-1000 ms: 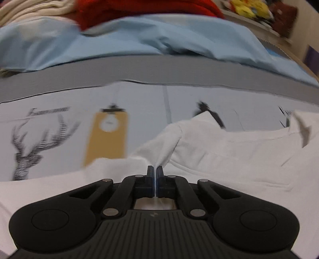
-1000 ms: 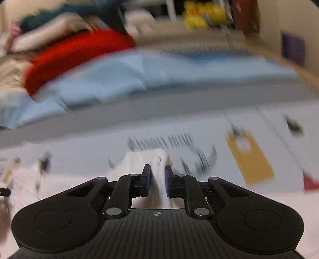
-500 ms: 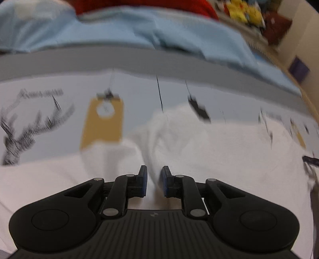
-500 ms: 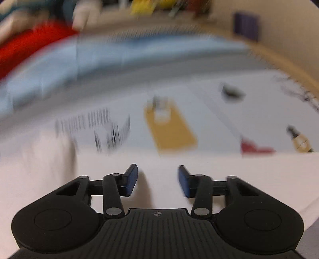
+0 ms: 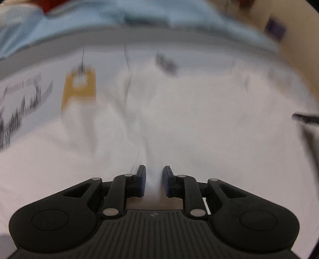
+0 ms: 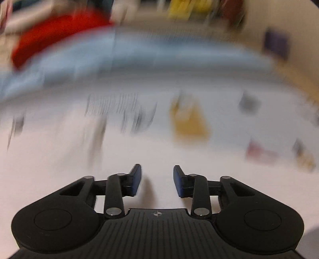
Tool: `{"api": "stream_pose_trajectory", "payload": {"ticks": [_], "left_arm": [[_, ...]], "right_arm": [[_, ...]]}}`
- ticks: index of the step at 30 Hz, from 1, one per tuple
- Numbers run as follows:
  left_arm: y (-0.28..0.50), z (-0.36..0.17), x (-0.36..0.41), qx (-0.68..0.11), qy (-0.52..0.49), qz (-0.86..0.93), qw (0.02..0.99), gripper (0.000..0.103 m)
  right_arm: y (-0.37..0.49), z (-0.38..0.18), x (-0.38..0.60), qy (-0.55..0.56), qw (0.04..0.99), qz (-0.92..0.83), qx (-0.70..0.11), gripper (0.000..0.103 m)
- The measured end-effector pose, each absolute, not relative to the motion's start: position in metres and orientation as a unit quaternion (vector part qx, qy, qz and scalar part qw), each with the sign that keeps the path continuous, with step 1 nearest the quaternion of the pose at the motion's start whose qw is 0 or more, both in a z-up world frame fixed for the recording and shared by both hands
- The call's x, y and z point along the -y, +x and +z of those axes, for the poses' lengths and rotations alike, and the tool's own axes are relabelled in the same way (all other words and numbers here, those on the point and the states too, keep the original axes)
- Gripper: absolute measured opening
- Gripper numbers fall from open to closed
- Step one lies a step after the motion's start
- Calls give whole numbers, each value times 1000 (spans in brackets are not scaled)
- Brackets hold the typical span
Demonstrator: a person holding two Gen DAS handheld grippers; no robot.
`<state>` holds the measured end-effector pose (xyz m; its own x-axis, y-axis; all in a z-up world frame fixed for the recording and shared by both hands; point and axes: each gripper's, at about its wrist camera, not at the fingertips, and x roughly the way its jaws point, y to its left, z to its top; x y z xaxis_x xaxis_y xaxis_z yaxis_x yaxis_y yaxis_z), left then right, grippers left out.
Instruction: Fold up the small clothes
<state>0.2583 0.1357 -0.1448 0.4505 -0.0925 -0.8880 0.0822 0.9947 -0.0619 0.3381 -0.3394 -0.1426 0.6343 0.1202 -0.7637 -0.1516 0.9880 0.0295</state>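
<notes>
With both tools' jaws opening, I'm releasing the white garment (image 5: 179,119). Left tool (image 5: 154,180) straddles a ridge unpinched; right tool (image 6: 157,180) is empty. Next I regrip an edge.

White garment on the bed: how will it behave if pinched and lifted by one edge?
Probably floppy: the white garment lies in soft creases and folds. Likely light, since it looks thin. It would probably drape and sag from a single pinch, so two grip points seem safer.

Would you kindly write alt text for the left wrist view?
The left gripper, its jaws opening with nothing pinched, hangs over a rumpled white garment on a printed sheet. Light blue fabric lies beyond; the picture is blurred.
</notes>
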Motion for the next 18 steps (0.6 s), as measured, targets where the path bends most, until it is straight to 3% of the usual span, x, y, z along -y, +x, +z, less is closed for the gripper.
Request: {"api": "stream_pose_trajectory", "payload": {"ticks": [3,6,10,18], "left_arm": [[245,-134,-126,-518,2,-19,855,21],[223,-107,-118,-499,-17,-26,866,24],[181,-79,-108,-496,-29,-25,867,24],[76,-75,-111,-506,-81,-5,859,24]], "right_arm": [[326,-141,346,-35,900,23,-434,38],[304,-111,357,24,904,22,-427,40],[257,-71,348,7,911,55,-410,45],[170,-36,337,30,910,84,-405,47]]}}
